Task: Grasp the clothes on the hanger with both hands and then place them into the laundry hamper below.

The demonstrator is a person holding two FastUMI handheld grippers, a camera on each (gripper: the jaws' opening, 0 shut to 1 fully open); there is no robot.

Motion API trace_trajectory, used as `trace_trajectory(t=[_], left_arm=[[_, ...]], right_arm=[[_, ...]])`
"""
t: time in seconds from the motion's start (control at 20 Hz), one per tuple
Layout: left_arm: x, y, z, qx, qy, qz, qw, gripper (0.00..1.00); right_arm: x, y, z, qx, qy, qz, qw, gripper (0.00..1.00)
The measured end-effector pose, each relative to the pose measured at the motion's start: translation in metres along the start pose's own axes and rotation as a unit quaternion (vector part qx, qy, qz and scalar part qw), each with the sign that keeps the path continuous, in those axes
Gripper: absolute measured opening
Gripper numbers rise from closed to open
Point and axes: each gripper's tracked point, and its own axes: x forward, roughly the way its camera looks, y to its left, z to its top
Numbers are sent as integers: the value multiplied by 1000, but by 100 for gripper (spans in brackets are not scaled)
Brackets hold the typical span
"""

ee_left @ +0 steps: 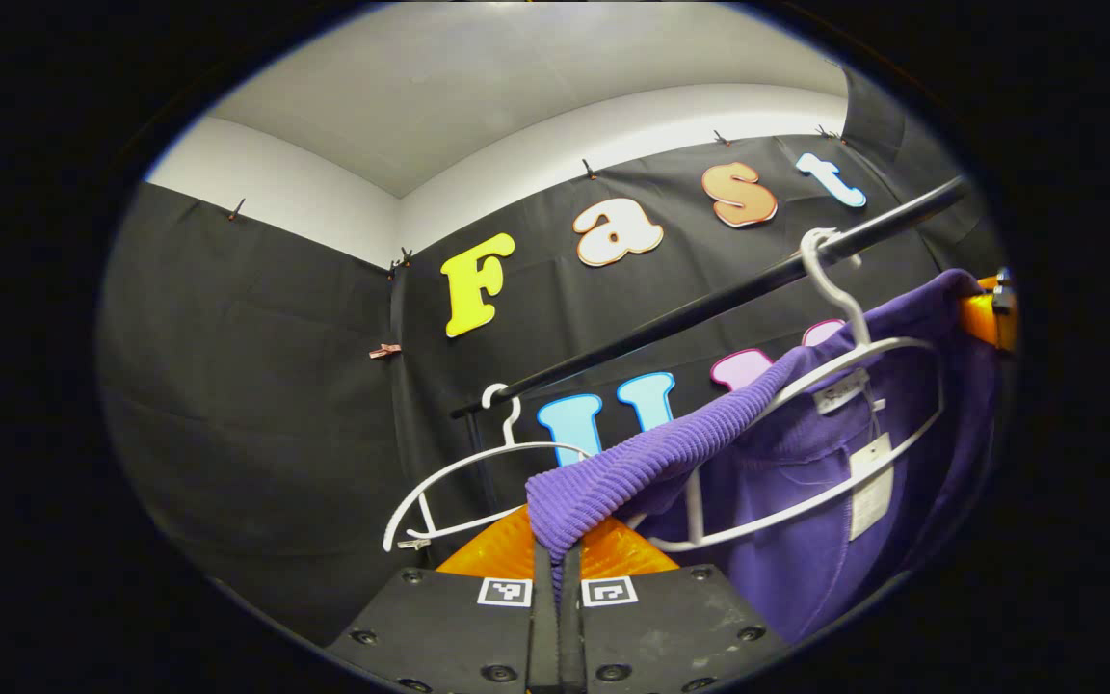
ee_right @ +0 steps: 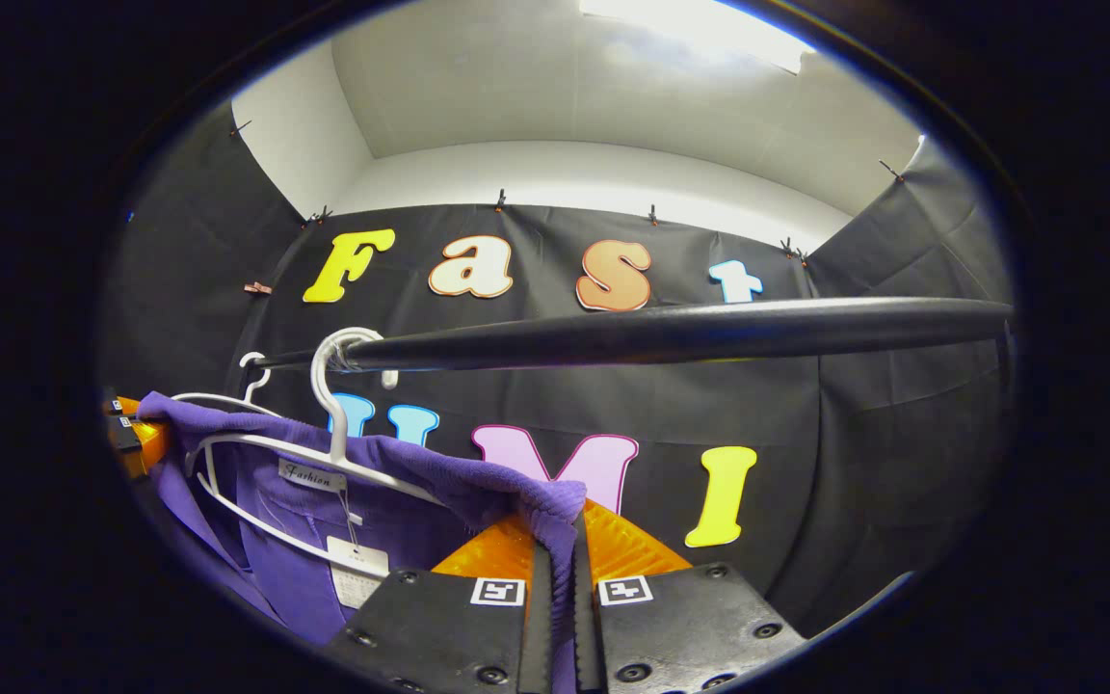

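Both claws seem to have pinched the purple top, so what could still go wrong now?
The purple garment still hangs on the white hanger, hooked over the black rail. Pulling may drag the hanger along or off. The left gripper and right gripper pinch only edges, which might slip.

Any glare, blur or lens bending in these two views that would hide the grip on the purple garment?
Left gripper view: even light, sharp; fisheye bows the rail; left tongs visibly pinch the purple garment. Right gripper view: a ceiling light blows out the top edge, yet the right tongs and pinched fabric stay clear; the white hanger is crisp.
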Motion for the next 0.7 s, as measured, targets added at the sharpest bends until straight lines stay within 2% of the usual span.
trace_trajectory(t=[0.2,0.5,0.7], left_arm=[[25,-13,-26,3,25,-16,1000,6],[26,-34,-73,-19,81,-42,996,5],[17,-71,-97,-83,126,-90,984,5]], right_arm=[[16,-15,-4,-22,-12,-21,999,13],[31,-10,-7,-46,-28,-25,998,13],[37,-17,-4,-45,-39,-31,998,13]])
